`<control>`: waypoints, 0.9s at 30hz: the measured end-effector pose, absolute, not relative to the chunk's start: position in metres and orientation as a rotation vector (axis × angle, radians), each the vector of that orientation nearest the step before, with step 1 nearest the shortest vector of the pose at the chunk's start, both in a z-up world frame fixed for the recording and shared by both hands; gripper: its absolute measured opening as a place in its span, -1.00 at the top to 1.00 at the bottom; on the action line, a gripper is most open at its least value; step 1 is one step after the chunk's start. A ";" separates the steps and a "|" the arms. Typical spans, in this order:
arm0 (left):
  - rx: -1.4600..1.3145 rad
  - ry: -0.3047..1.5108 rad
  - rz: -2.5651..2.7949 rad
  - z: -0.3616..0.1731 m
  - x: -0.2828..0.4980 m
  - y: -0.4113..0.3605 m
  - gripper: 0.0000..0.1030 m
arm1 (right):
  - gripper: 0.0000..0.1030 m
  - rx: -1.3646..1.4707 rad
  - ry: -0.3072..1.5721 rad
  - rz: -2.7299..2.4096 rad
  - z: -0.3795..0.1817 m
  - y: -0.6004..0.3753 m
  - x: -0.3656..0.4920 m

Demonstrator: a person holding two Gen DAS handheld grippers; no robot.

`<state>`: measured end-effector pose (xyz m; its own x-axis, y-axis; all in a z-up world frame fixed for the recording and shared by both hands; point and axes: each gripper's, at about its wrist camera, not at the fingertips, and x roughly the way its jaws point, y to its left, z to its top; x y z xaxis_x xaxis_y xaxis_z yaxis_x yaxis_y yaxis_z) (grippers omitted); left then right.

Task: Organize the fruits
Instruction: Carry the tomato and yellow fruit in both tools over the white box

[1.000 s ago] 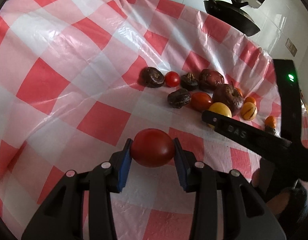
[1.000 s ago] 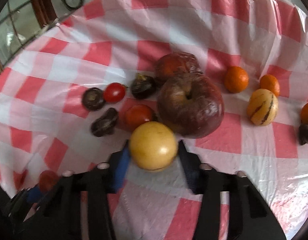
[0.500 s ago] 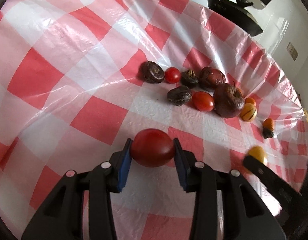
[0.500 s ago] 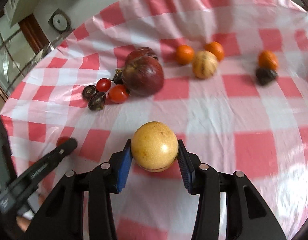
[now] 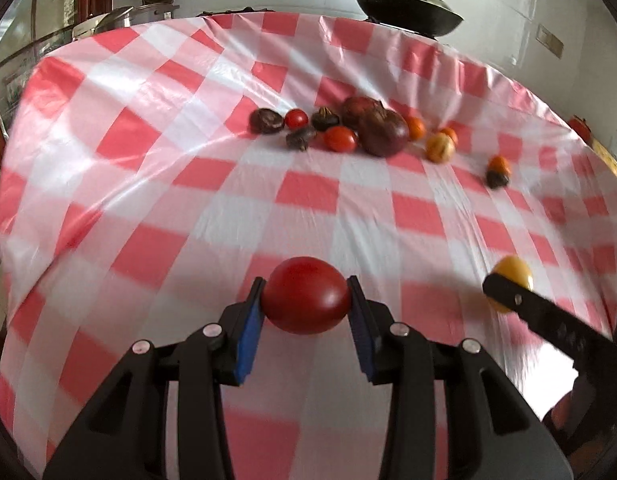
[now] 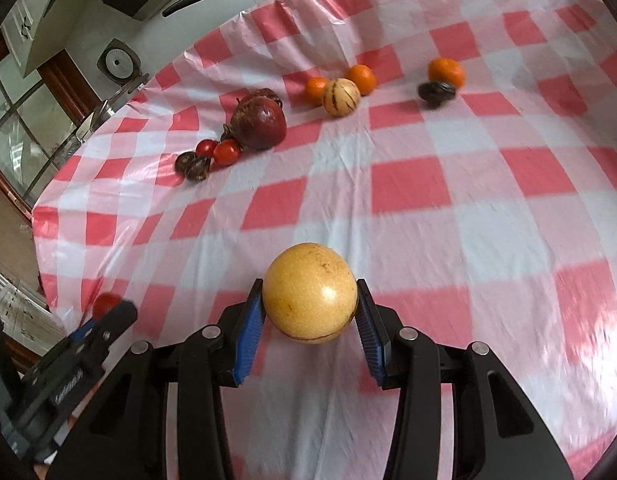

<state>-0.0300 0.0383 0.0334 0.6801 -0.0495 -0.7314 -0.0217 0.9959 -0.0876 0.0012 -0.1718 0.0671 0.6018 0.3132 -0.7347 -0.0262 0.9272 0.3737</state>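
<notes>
Tablecloth [image 5: 156, 256] pattern smeared near the camera. Dark fruit [image 6: 436, 92] too blurred to identify. Red object [image 5: 580, 128] at tabletop's far edge unclear, partly cut off.

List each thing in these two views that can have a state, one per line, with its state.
left gripper: shut on the red tomato, held above the cloth.
right gripper: shut on the yellow fruit, held above the cloth.
big dark red fruit: resting on the checked tablecloth.
black pan: lid on.
</notes>
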 end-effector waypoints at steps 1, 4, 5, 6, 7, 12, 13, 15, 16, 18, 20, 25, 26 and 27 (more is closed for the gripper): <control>-0.081 0.820 -0.014 0.034 -0.040 0.037 0.22 | 0.15 0.347 0.907 0.202 0.068 -0.173 -0.002; -0.066 0.819 -0.014 0.034 -0.064 0.037 0.21 | 0.15 0.333 0.898 0.208 0.070 -0.172 -0.018; -0.065 0.820 -0.014 0.033 -0.071 0.038 0.22 | 0.15 0.330 0.899 0.211 0.070 -0.171 -0.022; -0.063 0.820 -0.013 0.033 -0.077 0.038 0.22 | 0.15 0.328 0.897 0.214 0.071 -0.171 -0.026; -0.060 0.818 -0.013 0.033 -0.086 0.039 0.22 | 0.15 0.322 0.894 0.218 0.071 -0.169 -0.031; -0.031 0.803 -0.013 0.033 -0.123 0.045 0.21 | 0.15 0.283 0.885 0.248 0.074 -0.157 -0.055; -0.028 0.801 -0.011 0.033 -0.132 0.047 0.21 | 0.15 0.269 0.882 0.258 0.075 -0.152 -0.061; -0.031 0.797 -0.012 0.033 -0.147 0.053 0.22 | 0.15 0.247 0.878 0.274 0.077 -0.143 -0.070; -0.033 0.794 -0.007 0.034 -0.156 0.058 0.21 | 0.15 0.238 0.877 0.283 0.077 -0.139 -0.075; -0.034 0.788 -0.001 0.035 -0.168 0.066 0.21 | 0.15 0.214 0.874 0.306 0.080 -0.127 -0.084; -0.025 0.782 0.011 0.034 -0.184 0.074 0.21 | 0.15 0.189 0.868 0.329 0.084 -0.117 -0.091; -0.061 0.795 0.066 0.026 -0.217 0.109 0.21 | 0.15 0.107 0.845 0.412 0.095 -0.083 -0.114; -0.070 0.802 0.076 0.023 -0.222 0.116 0.21 | 0.15 0.091 0.847 0.428 0.095 -0.075 -0.118; -0.078 0.808 0.089 0.020 -0.226 0.123 0.21 | 0.15 0.079 0.850 0.441 0.095 -0.068 -0.121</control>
<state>-0.2263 0.1232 0.0199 0.6878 0.0500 -0.7242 -0.1092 0.9934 -0.0352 -0.1209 -0.0684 0.0948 0.5759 0.4071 -0.7090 -0.3451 0.9072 0.2406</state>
